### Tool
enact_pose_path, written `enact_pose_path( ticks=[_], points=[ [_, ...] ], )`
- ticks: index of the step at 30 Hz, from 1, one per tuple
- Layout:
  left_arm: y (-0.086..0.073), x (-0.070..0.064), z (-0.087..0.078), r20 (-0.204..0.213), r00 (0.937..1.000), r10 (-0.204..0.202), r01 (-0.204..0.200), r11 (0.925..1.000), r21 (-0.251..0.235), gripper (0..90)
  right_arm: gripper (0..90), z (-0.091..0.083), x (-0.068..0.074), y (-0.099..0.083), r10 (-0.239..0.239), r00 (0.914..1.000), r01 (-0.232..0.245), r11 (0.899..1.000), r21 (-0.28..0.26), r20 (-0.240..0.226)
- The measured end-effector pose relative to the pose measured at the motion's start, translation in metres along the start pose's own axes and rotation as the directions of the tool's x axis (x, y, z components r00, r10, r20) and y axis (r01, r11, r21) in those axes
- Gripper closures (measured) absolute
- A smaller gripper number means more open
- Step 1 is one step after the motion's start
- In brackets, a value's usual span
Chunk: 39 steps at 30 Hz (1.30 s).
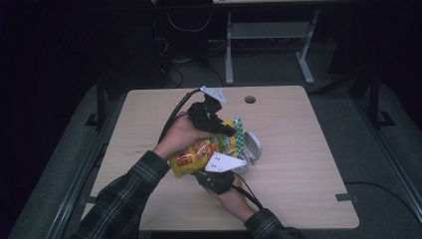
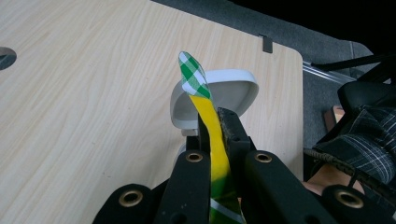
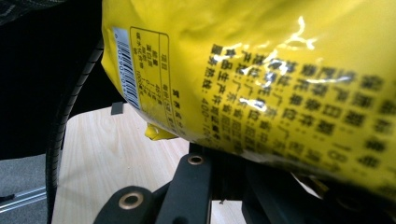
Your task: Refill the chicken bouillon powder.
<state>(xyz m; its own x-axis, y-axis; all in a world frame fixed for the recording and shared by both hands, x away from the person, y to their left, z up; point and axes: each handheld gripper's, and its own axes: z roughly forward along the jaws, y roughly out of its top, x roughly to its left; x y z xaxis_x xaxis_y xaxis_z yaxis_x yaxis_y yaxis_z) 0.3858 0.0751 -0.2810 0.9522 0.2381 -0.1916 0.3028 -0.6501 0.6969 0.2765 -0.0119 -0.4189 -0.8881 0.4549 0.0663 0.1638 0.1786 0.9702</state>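
Progress looks about midway, as far as you can judge: the snack bag (image 1: 204, 152) is already lifted off the worktop (image 1: 288, 164) and held between your two grippers, but it has not been set down or put anywhere yet. Your left gripper (image 2: 215, 122) has its jaws nipped tight on the bag's flat top seal, the green-checked tip of which sticks up past them. Your right gripper (image 1: 217, 180) sits under the bag's lower end; in the right gripper view the yellow printed back of the bag (image 3: 261, 74) lies right across the jaws and hides their tips, so you cannot tell whether they are gripping it or just propping it.

Just beyond the bag, at its sealed end, a white container (image 1: 252, 148) lies tipped on the worktop, its open side towards the bag's top. What seems left is to bring the bag to that container or lay it down, then let go; which of the two is not clear.

Around the bag the surface is pale wood grain, with a round cable hole (image 1: 250, 99) near the far edge. The room behind is dark, with grey floor, a white desk frame (image 1: 268, 45) and loose cables.
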Motion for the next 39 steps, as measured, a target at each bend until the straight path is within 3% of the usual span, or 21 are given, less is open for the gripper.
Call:
enact_pose_path(
  ticks=[12, 14, 24, 29, 35, 39],
  points=[
    [0.000, 0.000, -0.005, 0.030, 0.9994, 0.018, -0.018, 0.9995, 0.025, 90.0, 90.0, -0.001, 0.004, 0.001, -0.024, 0.9990, 0.023, 0.999, -0.029, -0.039],
    [0.000, 0.001, -0.005, 0.031, 0.9995, 0.003, -0.004, 0.9996, 0.028, 90.0, 90.0, -0.002, 0.005, 0.001, -0.024, 0.9988, 0.022, 0.999, -0.036, -0.043],
    [0.005, -0.001, 0.002, -0.038, 0.9989, -0.026, 0.029, 0.9966, 0.077, 90.0, 90.0, -0.003, 0.005, 0.002, -0.006, 0.9988, 0.004, 0.999, -0.048, -0.048],
    [0.011, -0.004, 0.004, -0.032, 0.9991, -0.029, 0.031, 0.9969, 0.072, 90.0, 90.0, -0.002, 0.004, 0.001, -0.006, 0.9992, 0.003, 0.999, -0.053, -0.040],
    [0.011, -0.001, 0.009, -0.071, 0.9948, -0.073, 0.079, 0.9929, 0.088, 90.0, 90.0, -0.001, 0.004, 0.002, -0.004, 0.9993, 0.003, 0.999, -0.046, -0.038],
    [0.010, -0.001, 0.010, -0.069, 0.9948, -0.075, 0.081, 0.9927, 0.089, 90.0, 90.0, 0.000, 0.005, 0.001, -0.016, 0.9992, 0.014, 0.999, -0.043, -0.036]
  ],
)
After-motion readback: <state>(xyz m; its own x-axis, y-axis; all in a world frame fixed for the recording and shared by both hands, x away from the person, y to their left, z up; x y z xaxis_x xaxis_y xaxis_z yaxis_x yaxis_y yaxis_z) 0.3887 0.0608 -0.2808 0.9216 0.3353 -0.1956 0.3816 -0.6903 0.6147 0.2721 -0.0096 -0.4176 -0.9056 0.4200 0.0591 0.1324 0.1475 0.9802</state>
